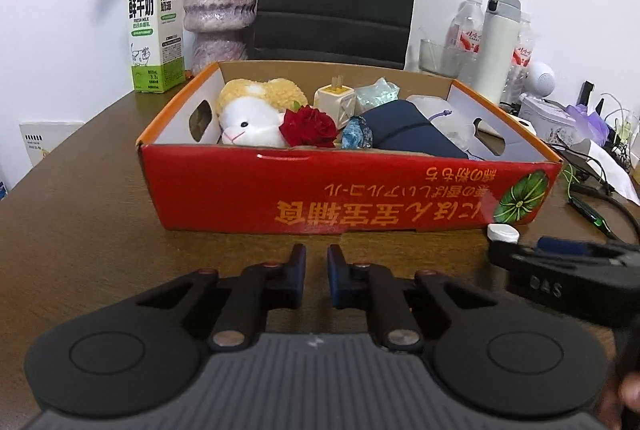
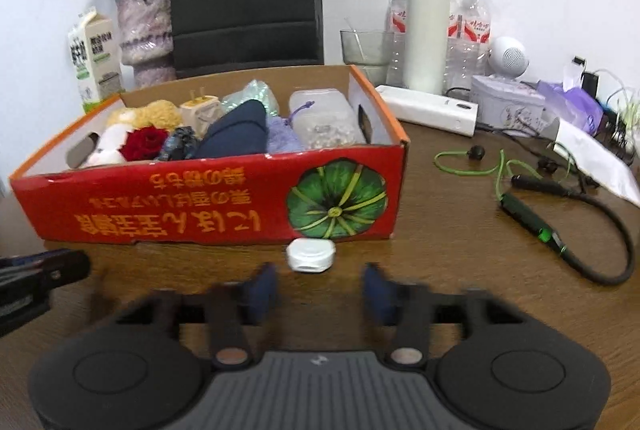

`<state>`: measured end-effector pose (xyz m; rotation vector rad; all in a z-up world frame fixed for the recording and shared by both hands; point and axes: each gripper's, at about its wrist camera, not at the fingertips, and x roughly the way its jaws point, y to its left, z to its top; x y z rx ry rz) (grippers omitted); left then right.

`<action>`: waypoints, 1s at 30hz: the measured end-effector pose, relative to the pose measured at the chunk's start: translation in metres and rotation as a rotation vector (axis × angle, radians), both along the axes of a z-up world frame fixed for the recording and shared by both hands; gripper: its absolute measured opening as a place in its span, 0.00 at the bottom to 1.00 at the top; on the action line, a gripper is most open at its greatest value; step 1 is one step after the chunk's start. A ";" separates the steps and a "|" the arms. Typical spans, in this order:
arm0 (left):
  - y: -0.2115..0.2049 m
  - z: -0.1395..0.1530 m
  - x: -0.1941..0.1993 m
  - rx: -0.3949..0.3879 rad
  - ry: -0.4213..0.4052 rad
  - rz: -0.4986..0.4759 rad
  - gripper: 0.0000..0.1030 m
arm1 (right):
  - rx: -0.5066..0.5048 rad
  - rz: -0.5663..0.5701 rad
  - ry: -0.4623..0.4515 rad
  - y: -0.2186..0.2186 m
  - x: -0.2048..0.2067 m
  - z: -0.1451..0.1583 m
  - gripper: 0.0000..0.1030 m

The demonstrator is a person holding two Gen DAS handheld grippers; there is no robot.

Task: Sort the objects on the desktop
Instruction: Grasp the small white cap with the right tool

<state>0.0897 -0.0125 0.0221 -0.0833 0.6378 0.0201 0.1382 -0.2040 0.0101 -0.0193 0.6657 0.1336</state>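
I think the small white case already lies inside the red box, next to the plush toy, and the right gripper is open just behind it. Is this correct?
Not quite. The small white case is not inside the red box; it lies on the table just in front of the box, as the right wrist view shows. The right gripper is indeed open just behind it.

Red box [image 2: 208, 205] blocks ahead; table [image 2: 440, 230] right open.

Your brown wooden table [image 2: 440, 238] carries the red cardboard box [image 2: 208, 205], a small white case [image 2: 311, 254], green-corded earphones [image 2: 520, 197], and a milk carton [image 1: 156, 29].
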 end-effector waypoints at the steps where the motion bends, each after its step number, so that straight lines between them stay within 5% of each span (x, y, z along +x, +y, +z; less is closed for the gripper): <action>1: 0.000 0.000 0.001 0.000 0.003 -0.001 0.10 | -0.009 0.004 0.003 0.000 0.003 -0.001 0.55; 4: 0.000 -0.003 0.004 -0.005 0.015 -0.009 0.08 | -0.013 0.032 0.010 0.000 0.014 -0.002 0.49; 6: -0.002 -0.003 0.007 -0.004 0.013 -0.016 0.07 | -0.009 0.053 0.008 0.001 0.018 -0.001 0.30; 8: -0.001 -0.004 0.008 -0.006 0.013 -0.016 0.06 | -0.014 0.065 0.001 0.004 0.019 -0.001 0.25; 14: -0.002 0.000 -0.011 -0.017 0.010 -0.035 0.05 | 0.026 0.112 -0.007 0.009 -0.013 0.007 0.25; 22: -0.017 0.006 -0.091 0.004 -0.036 -0.123 0.05 | 0.098 0.225 -0.079 -0.002 -0.126 0.024 0.25; 30: -0.030 0.005 -0.146 0.054 -0.089 -0.133 0.05 | 0.082 0.144 -0.075 -0.027 -0.182 0.019 0.25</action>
